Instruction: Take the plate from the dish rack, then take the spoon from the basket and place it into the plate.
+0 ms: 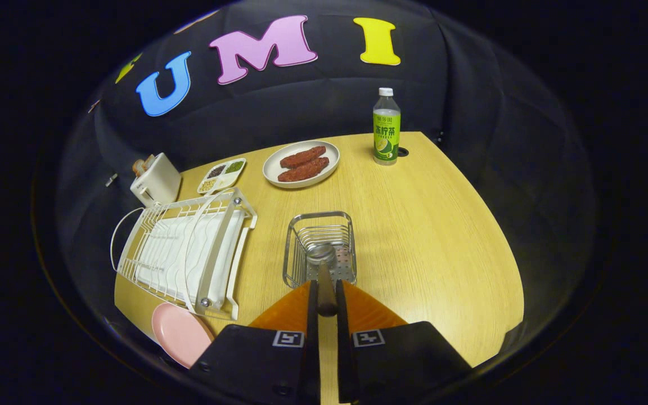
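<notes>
- In the gripper view we see the gripper point(327, 298) with its two black fingers point(311, 304) drawn close together, clenched on the handle of a metal spoon point(324, 270); both fingers press on the thin handle from either side, and orange wedge-shaped pads sit behind the fingertips
- The spoon's rounded silver bowl points forward, just ahead of the fingertips, and lies over the open top of the small square wire-mesh metal basket point(319, 247); we cannot tell whether the bowl touches the basket's floor or hangs above it
- The basket stands on the light wooden table point(425, 225), directly beyond the fingers
- The round pink plate point(180, 334) lies flat on the table by the near corner of the white wire dish rack point(186, 253), left of the gripper's body; part of its rim is hidden behind the black finger housing
- The dish rack sits left of the basket, with a white ribbed drip tray inside it
- Beyond the rack we see a white toaster point(156, 179) with bread in it, and a white divided dish of grains and beans point(221, 175) beside it
- Further back, an oval white dish holding two reddish-brown pieces of food point(301, 163); right of it stands an upright clear bottle with a green label and white cap point(386, 128)
</notes>
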Available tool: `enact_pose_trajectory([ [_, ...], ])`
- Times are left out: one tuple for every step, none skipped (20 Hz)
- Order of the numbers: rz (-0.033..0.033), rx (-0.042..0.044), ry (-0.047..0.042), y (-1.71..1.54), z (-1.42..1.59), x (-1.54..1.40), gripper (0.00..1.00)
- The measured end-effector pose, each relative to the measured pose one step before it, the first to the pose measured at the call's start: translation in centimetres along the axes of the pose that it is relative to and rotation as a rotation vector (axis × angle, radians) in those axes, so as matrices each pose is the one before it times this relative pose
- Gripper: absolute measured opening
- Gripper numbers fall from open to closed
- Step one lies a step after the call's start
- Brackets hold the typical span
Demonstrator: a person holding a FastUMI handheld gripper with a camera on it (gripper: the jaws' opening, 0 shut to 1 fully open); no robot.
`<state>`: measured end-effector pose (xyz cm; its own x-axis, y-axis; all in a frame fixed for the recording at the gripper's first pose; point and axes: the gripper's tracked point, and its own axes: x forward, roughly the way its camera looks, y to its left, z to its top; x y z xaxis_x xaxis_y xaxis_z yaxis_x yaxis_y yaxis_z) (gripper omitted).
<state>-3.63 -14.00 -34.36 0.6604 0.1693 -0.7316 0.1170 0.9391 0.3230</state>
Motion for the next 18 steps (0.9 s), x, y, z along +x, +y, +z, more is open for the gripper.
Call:
enact_pose_trajectory([
  [-0.00195,0.00864,-0.00167,0.095,0.031,0.169,0.16],
  [-0.00389,0.00912,-0.00338,-0.005,-0.076,0.017,0.14],
  [-0.01126,0.00668,-0.00775,-0.261,0.296,0.137,0.12],
  [-0.00815,0.00414,-0.01259,-0.210,0.352,-0.133,0.12],
  [-0.00455,0.00489,-0.01637,-0.070,0.399,-0.303,0.12],
  [-0.00241,0.00325,-0.01394,-0.070,0.474,-0.282,0.12],
  [-0.00204,0.00188,-0.01138,-0.072,0.305,-0.338,0.12],
  [0.00005,-0.00038,-0.01639,0.029,0.522,-0.307,0.12],
  [0.00100,0.00058,-0.01752,0.028,0.725,-0.418,0.12],
  [0.00437,0.00228,-0.02083,0.129,0.782,-0.396,0.12],
  [0.00372,0.00626,-0.02689,0.251,0.912,-0.454,0.12],
  [0.00274,0.00515,-0.01788,0.243,0.823,-0.506,0.12],
  [0.00458,0.00381,-0.02593,0.349,0.972,-0.585,0.12],
  [0.00141,0.00427,-0.02689,0.368,1.051,-0.613,0.12],
  [0.00510,0.00402,-0.02124,0.428,0.998,-0.736,0.12],
  [0.00905,0.00363,-0.02516,0.688,1.163,-0.803,0.12],
  [0.00979,0.00309,-0.02108,0.711,1.183,-0.839,0.12],
  [0.00842,0.00367,-0.01931,0.689,1.127,-0.862,0.12],
])
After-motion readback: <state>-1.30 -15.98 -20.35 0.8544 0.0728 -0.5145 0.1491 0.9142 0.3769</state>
